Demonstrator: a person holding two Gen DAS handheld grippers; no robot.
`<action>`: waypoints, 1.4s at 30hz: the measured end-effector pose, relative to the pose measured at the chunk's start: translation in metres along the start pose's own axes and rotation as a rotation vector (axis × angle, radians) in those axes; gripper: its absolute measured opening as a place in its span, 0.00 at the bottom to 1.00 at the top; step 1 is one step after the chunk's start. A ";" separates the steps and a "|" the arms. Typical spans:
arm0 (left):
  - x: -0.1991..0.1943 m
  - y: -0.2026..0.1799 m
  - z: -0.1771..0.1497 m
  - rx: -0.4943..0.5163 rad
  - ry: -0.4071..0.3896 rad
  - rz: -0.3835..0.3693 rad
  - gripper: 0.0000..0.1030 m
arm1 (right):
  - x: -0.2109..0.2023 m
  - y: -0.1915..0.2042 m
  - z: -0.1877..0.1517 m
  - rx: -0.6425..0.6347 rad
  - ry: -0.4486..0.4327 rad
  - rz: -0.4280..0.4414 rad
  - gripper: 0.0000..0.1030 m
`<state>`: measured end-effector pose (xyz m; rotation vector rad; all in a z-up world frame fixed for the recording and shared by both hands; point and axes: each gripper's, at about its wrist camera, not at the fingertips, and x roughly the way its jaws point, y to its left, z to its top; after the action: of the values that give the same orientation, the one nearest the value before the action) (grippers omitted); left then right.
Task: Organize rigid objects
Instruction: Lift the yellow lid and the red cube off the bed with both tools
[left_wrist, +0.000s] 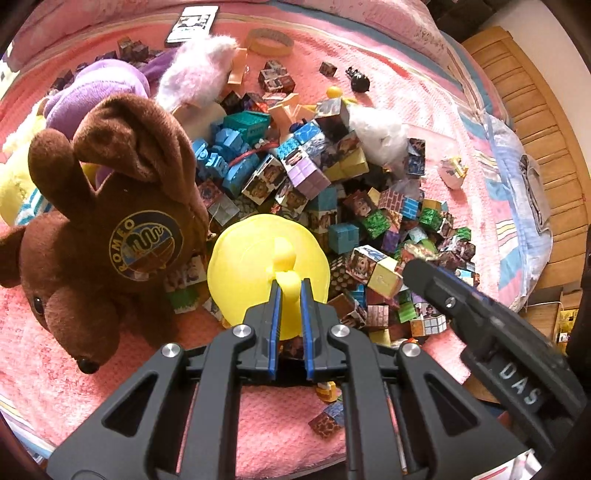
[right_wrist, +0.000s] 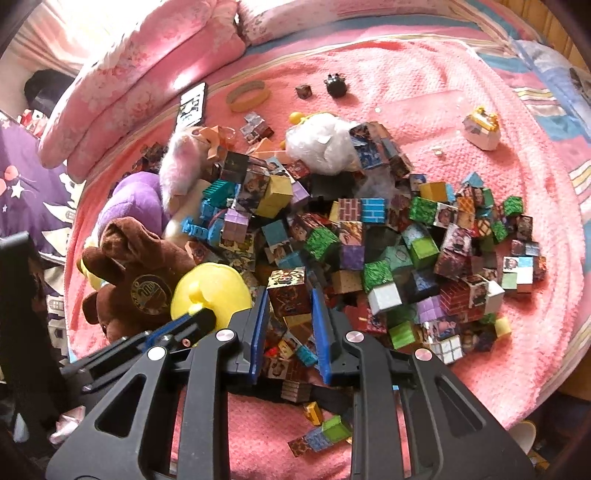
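Observation:
My left gripper (left_wrist: 290, 286) is shut on the knob of a round yellow plastic lid (left_wrist: 258, 258), held above the block pile; the same yellow lid (right_wrist: 210, 288) shows at the left of the right wrist view with the left gripper (right_wrist: 199, 317) on it. My right gripper (right_wrist: 288, 295) is shut on a dark picture cube (right_wrist: 289, 295), its blue pads pressed to both sides. The right gripper (left_wrist: 417, 267) enters the left wrist view from the right. A large heap of small picture cubes (right_wrist: 388, 240) covers the pink blanket.
A brown plush dog (left_wrist: 110, 229) lies left of the lid, with purple plush (left_wrist: 99, 88) and pink-white plush (left_wrist: 199, 70) behind. A tape ring (right_wrist: 247, 96), a dark card (right_wrist: 192, 105), a white plastic bag (right_wrist: 321, 142) and a small white-yellow toy (right_wrist: 480, 127) lie around the heap. Pillows line the far edge.

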<state>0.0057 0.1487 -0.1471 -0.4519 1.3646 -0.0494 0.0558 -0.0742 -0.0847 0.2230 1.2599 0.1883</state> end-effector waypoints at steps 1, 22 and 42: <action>-0.002 -0.001 0.000 0.004 -0.004 -0.001 0.10 | 0.000 -0.001 -0.002 0.001 0.004 -0.004 0.20; -0.022 -0.043 -0.014 0.134 -0.036 -0.045 0.10 | -0.039 -0.018 -0.029 0.077 -0.065 -0.013 0.19; -0.027 -0.079 -0.035 0.284 -0.015 -0.084 0.10 | -0.067 -0.046 -0.059 0.217 -0.114 -0.083 0.18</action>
<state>-0.0153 0.0742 -0.0999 -0.2691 1.2997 -0.3043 -0.0196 -0.1324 -0.0528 0.3624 1.1732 -0.0327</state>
